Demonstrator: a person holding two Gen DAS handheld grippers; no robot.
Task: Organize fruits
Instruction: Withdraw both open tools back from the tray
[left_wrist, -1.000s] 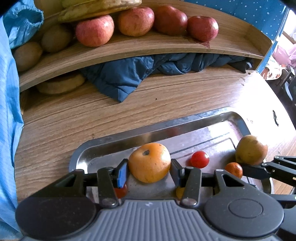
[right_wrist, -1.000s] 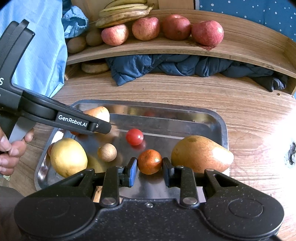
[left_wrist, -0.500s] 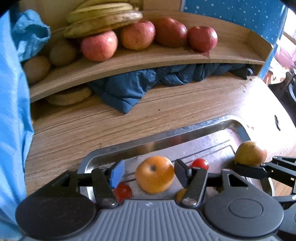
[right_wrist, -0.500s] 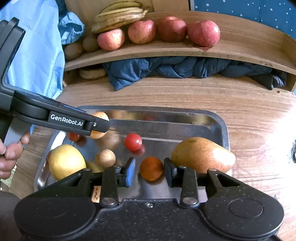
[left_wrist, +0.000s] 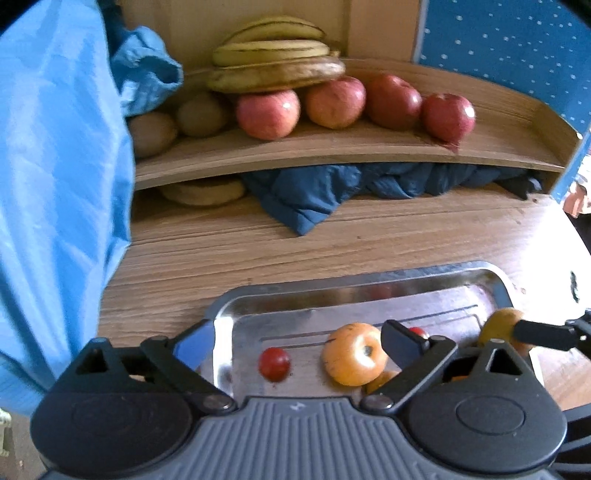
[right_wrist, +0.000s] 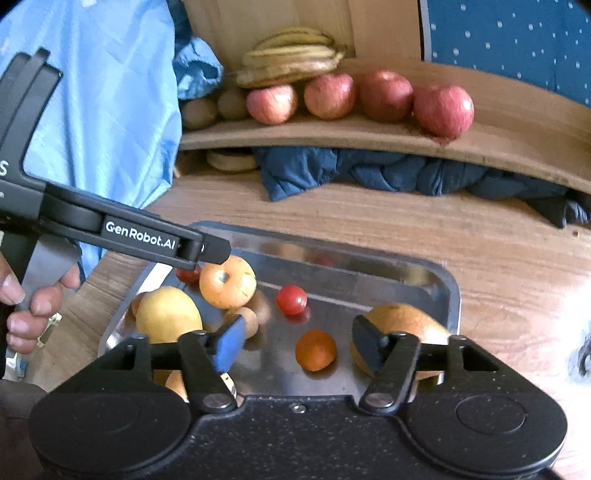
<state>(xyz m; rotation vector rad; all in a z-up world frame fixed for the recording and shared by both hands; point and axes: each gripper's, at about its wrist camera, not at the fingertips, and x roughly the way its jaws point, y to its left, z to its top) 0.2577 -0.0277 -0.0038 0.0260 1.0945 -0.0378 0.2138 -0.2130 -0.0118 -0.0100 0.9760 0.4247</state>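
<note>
Both my tools are opening over the steel tray (right_wrist: 448, 295) on the wooden surface (left_wrist: 332, 243): the left tool (left_wrist: 297, 341) spreads wide with the orange persimmon (left_wrist: 352, 352) loose between its jaws, and the right tool (right_wrist: 299, 343) parts around the small orange fruit (right_wrist: 316, 350), gripping nothing, so each fruit rests on the tray floor. Cherry tomatoes (right_wrist: 291, 299), a pear (right_wrist: 402, 325) and a yellow fruit (right_wrist: 168, 314) crowd the tray, while apples (left_wrist: 267, 114) and bananas (left_wrist: 275, 55) fill the shelf (left_wrist: 332, 147) behind.

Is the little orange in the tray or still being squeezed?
In the tray. The little orange lies loose between the right gripper, whose fingers are opening.
</note>
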